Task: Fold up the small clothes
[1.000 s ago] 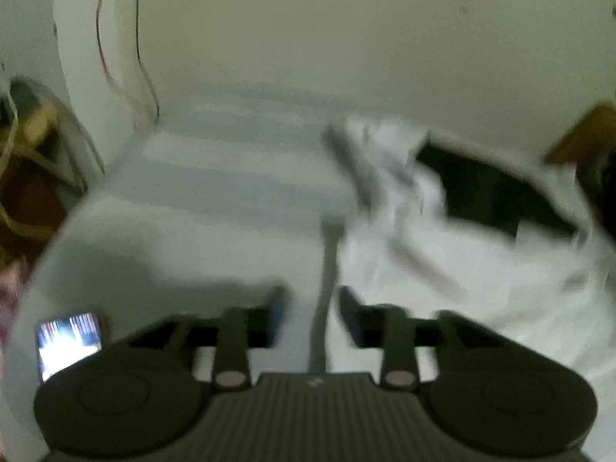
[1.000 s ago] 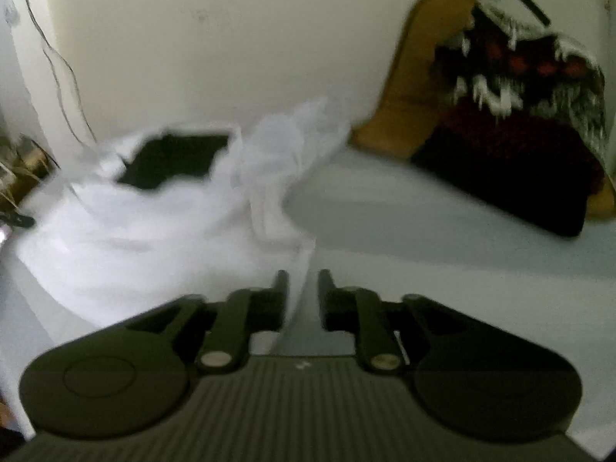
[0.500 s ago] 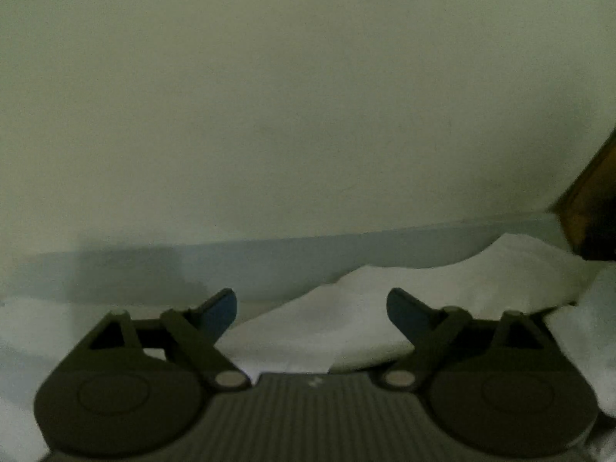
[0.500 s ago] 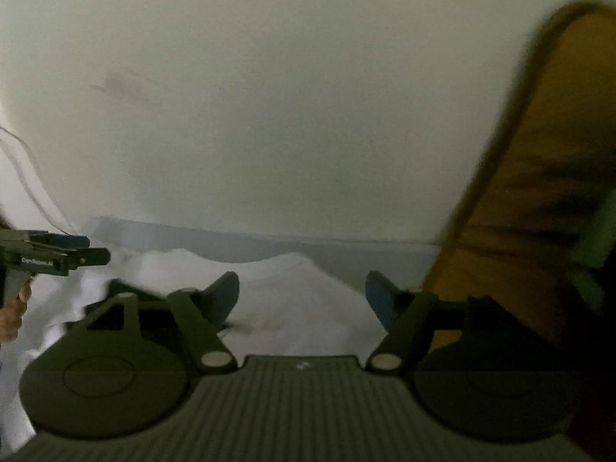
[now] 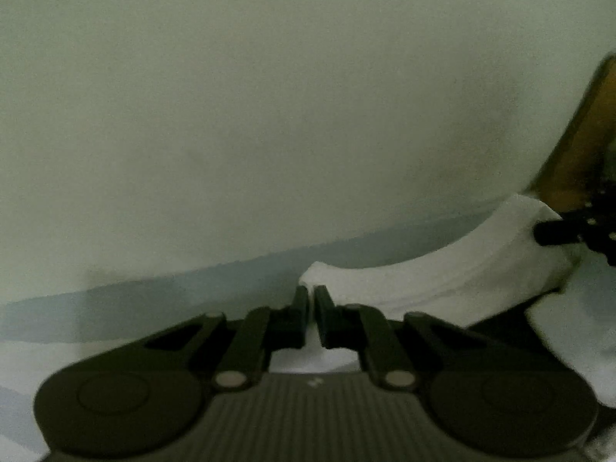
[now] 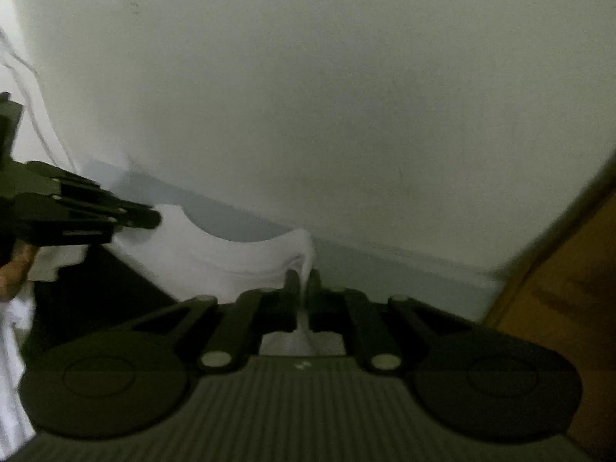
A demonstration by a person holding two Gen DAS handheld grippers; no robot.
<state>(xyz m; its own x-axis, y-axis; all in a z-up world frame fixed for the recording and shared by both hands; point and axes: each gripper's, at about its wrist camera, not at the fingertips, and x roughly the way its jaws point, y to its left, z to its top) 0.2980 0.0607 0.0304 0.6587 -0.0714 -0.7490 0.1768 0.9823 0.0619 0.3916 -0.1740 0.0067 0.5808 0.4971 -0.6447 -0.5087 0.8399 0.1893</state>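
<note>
The white garment (image 5: 454,269) is spread on the bed (image 5: 192,292) by the wall; its far edge is pinched at two corners, jaws clamped, by left gripper (image 5: 311,298) and right gripper (image 6: 304,283); both should be drawn back evenly.

White garment (image 5: 454,269): small, soft knit fabric with a stitched, curved neckline edge. It lies on a pale blue-grey sheet (image 5: 161,296) close against the wall (image 5: 269,115). The neckline edge sags in a shallow arc between two raised corners, one at each end. A dark panel (image 6: 96,292) shows on the fabric below the arc; what it is cannot be told.
</note>
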